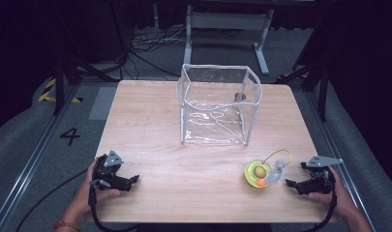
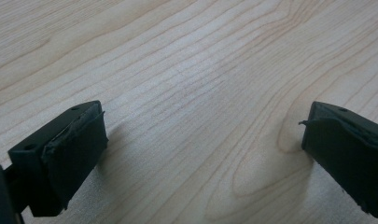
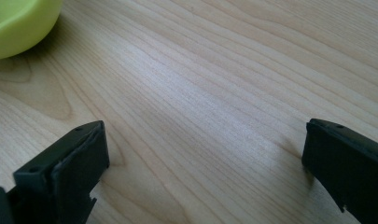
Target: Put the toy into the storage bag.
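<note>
Yellow-green toy (image 1: 258, 173) lies cord-end toward the open right hand-held gripper (image 1: 291, 184); left hand-held gripper (image 1: 133, 180) open too.

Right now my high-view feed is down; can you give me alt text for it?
A clear plastic bag stands open mid-table. A yellow-green toy lies near the right gripper. The left gripper rests at the near left edge. Both grippers' jaws are open and empty.

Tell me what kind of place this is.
Probably a lab or recording studio: a wooden table on grey floor with a painted number, loose cables behind it, and dark surroundings.
</note>
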Available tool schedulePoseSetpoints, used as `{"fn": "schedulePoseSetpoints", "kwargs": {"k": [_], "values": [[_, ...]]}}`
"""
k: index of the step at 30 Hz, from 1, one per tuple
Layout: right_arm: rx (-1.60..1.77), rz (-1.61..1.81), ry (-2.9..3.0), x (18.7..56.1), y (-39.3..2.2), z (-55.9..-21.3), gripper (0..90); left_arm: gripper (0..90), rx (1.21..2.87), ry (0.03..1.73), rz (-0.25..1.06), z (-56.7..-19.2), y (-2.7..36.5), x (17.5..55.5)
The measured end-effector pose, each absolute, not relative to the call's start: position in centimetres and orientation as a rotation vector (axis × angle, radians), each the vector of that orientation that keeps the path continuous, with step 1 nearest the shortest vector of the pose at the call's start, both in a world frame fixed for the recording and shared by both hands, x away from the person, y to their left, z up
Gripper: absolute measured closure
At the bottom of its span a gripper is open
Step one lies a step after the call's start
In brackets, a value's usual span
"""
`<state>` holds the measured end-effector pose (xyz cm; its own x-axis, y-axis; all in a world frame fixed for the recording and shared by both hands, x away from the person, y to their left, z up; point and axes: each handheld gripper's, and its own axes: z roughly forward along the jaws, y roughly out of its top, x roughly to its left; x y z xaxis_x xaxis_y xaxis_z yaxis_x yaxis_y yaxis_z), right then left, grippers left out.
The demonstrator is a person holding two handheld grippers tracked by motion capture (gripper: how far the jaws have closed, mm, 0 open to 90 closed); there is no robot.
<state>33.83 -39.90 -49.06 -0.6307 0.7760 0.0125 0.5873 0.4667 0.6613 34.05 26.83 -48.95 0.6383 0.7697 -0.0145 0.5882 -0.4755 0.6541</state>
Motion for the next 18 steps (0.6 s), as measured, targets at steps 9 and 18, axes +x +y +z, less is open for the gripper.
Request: {"fn": "schedulePoseSetpoints", "kwargs": {"k": [9,18], "values": [[1.137,0.828,2.468,34.0,-40.0,-47.9,15.5,0.4,2.218,1.070,0.374,-49.0,26.8,33.9],[1.114,0.884,2.473,33.7,-40.1,-45.6,21.0,0.5,2.217,1.072,0.386,-49.0,26.8,33.9]]}}
